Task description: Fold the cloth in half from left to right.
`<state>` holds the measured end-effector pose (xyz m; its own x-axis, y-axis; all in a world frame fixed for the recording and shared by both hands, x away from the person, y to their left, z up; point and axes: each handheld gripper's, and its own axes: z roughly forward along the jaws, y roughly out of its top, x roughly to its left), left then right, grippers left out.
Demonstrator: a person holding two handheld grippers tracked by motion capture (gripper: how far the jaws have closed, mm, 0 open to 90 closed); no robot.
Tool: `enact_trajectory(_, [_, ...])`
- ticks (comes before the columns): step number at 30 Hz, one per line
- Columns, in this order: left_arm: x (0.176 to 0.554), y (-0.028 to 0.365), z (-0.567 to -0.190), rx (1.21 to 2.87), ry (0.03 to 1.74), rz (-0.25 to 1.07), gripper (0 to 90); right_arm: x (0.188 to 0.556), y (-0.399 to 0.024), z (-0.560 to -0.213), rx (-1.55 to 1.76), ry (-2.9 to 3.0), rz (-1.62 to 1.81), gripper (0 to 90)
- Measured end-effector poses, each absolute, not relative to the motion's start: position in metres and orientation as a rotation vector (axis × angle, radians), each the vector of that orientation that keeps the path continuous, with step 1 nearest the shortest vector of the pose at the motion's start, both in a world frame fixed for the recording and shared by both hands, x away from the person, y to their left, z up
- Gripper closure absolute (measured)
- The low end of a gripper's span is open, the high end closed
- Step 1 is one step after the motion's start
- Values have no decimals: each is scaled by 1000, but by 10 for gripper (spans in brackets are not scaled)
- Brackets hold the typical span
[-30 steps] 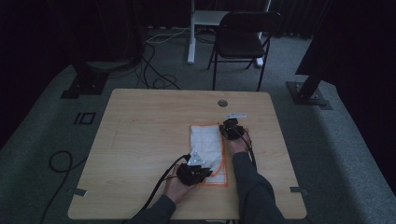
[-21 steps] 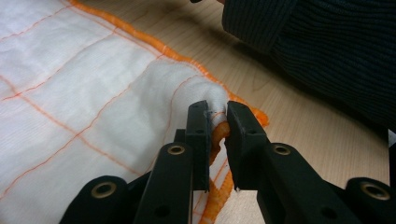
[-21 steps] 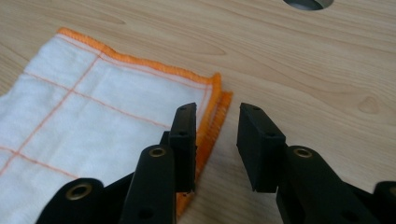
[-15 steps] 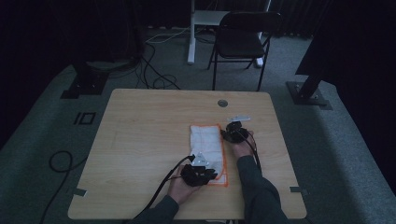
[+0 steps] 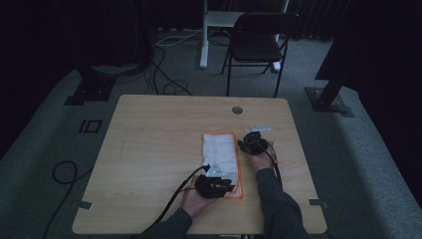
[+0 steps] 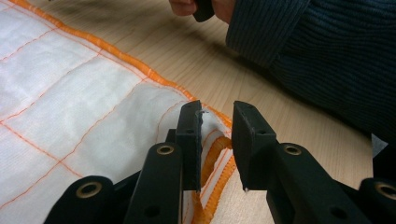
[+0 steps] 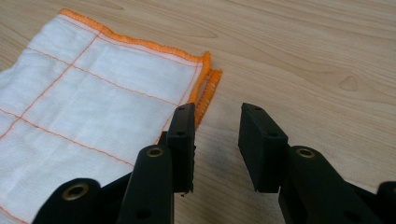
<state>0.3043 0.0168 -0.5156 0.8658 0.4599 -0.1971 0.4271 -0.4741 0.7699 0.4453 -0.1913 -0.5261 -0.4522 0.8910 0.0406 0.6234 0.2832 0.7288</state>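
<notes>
Two grippers, left [image 6: 214, 140] and right [image 7: 215, 144], have just opened their fingers, freeing the cloth [image 5: 222, 154]: soft, light, limp; best pinched at hemmed corners.

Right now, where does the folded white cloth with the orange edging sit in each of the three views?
High view: the cloth lies right of the table's middle, running from mid-table toward the person.
Left gripper view: it covers the left half, a corner between the jaws.
Right gripper view: it takes the upper left, its corner just beyond the left jaw.
Shared landmark: the orange hem on pale wood.
</notes>
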Motion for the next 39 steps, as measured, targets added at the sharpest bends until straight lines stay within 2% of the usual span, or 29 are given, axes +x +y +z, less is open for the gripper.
enact_trajectory(13, [307,23,-509,2100,657,71,690,444,-189,-525,1352,2186,995,654])
enact_trajectory(28, [310,11,-534,2216,671,84,699,443,-191,-523,1351,2180,1005,642])
enact_trajectory(39, [322,32,-518,2138,736,156,657,438,-190,-525,1345,2189,1010,627])
